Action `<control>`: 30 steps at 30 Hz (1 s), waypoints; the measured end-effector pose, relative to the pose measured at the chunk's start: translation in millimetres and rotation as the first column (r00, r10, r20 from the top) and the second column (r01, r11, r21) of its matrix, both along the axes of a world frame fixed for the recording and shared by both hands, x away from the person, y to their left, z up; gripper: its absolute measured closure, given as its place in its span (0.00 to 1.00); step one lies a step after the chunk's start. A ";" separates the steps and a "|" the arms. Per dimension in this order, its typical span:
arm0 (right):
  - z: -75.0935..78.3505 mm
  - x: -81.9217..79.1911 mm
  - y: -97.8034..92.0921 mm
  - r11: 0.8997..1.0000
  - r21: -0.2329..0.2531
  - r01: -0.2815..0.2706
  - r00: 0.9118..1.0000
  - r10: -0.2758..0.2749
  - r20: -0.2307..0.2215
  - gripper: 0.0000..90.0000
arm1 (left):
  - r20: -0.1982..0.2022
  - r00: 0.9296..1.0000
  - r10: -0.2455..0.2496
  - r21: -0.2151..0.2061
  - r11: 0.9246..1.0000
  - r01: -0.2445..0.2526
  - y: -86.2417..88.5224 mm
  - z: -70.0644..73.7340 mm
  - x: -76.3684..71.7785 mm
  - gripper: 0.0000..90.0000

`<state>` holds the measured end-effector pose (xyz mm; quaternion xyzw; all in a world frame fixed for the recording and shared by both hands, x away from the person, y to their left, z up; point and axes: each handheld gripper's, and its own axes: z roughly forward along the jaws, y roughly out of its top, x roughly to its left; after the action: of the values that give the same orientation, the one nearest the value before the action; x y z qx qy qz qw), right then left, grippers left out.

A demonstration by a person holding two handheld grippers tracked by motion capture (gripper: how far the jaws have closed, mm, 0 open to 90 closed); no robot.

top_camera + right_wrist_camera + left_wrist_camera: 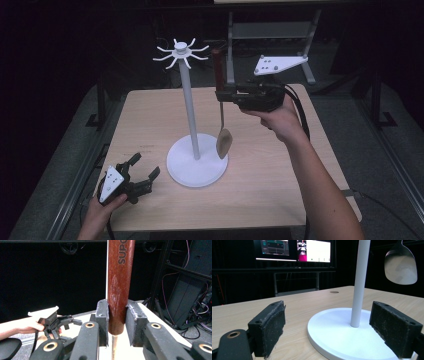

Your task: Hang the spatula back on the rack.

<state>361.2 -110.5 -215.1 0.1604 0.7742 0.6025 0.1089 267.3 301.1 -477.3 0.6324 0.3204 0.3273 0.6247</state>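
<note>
high view shows the right gripper (223, 95) closed on the red handle of a spoon (223, 142) that hangs bowl down beside the white stand (192, 107), while the left gripper (141, 173) rests wide open and empty near the stand base.

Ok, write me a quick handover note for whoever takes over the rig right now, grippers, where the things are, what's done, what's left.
Right gripper: shut on the dark red handle of the spatula, held upright in the air, blade down, hanging over the edge of the stand's base.
Left gripper: open, holding nothing, resting low at the table's near left corner, jaws pointing toward the stand.
Stand: white, upright mid-table, hooks at the top all bare.
Done: spatula picked up and brought beside the pole.
Left, most likely: raise it and hang it on a hook; whether the handle has a hanging hole cannot be seen.
</note>
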 end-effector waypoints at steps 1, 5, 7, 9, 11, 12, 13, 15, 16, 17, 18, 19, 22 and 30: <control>0.4 0.0 1.2 1.000 -0.001 -0.003 1.000 0.003 -0.001 0.81 | 0.000 1.000 0.000 -0.001 1.000 0.000 0.0 0.0 0.0 0.14; 1.0 1.1 5.5 1.000 -0.004 -0.006 1.000 0.006 -0.003 0.81 | 0.000 1.000 -0.001 0.000 1.000 0.001 0.0 0.0 0.0 0.14; 1.0 2.4 7.5 1.000 -0.004 -0.007 1.000 0.007 -0.002 0.81 | 0.001 1.000 -0.001 0.000 1.000 0.001 0.0 0.0 -0.1 0.14; 1.0 4.1 10.1 1.000 -0.009 -0.006 1.000 0.006 -0.002 0.81 | 0.001 1.000 -0.001 0.001 1.000 0.001 0.0 0.0 -0.1 0.14; 0.8 5.9 12.9 1.000 -0.014 -0.009 1.000 0.009 -0.004 0.81 | 0.001 1.000 -0.002 -0.002 1.000 0.002 -0.1 0.0 0.0 0.14; 0.9 6.7 14.3 1.000 -0.017 -0.009 1.000 0.009 -0.005 0.81 | 0.001 1.000 -0.001 -0.001 1.000 0.001 0.1 0.0 0.0 0.14; 0.9 7.7 15.9 1.000 -0.021 -0.009 1.000 0.009 -0.005 0.81 | 0.000 1.000 -0.001 0.000 1.000 0.001 0.3 0.0 0.0 0.14; 0.7 9.4 19.3 1.000 -0.026 -0.010 1.000 0.010 -0.009 0.81 | 0.000 1.000 -0.002 -0.006 1.000 0.002 -0.1 -0.1 0.0 0.14; 0.6 10.4 21.1 1.000 -0.028 -0.011 1.000 0.011 -0.008 0.81 | 0.000 1.000 -0.003 -0.006 1.000 0.003 -0.1 -0.1 -0.1 0.14; 0.5 11.1 22.7 0.999 -0.032 -0.011 1.000 0.011 -0.009 0.81 | -0.001 1.000 -0.004 -0.004 1.000 0.004 0.0 0.0 -0.2 0.14; 0.3 11.9 24.5 0.999 -0.034 -0.011 1.000 0.011 -0.008 0.81 | 0.001 1.000 -0.005 -0.005 1.000 0.005 0.0 -0.1 0.0 0.14; 0.1 12.8 26.2 0.999 -0.036 -0.013 1.000 0.012 -0.006 0.81 | 0.006 1.000 -0.004 -0.011 1.000 0.004 -0.4 -0.3 0.2 0.14; -0.6 14.5 30.6 0.999 -0.042 -0.013 1.000 0.012 -0.010 0.81 | 0.007 1.000 -0.004 -0.014 1.000 0.005 -0.5 -0.3 0.1 0.14; -3.0 14.0 31.8 0.999 -0.035 -0.017 1.000 0.017 -0.014 0.80 | 0.003 1.000 -0.004 -0.003 1.000 0.004 0.2 -0.2 0.1 0.14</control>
<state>375.2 -78.6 -218.1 0.1562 0.7866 0.5887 0.1011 267.4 301.3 -477.5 0.6315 0.3190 0.3265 0.6268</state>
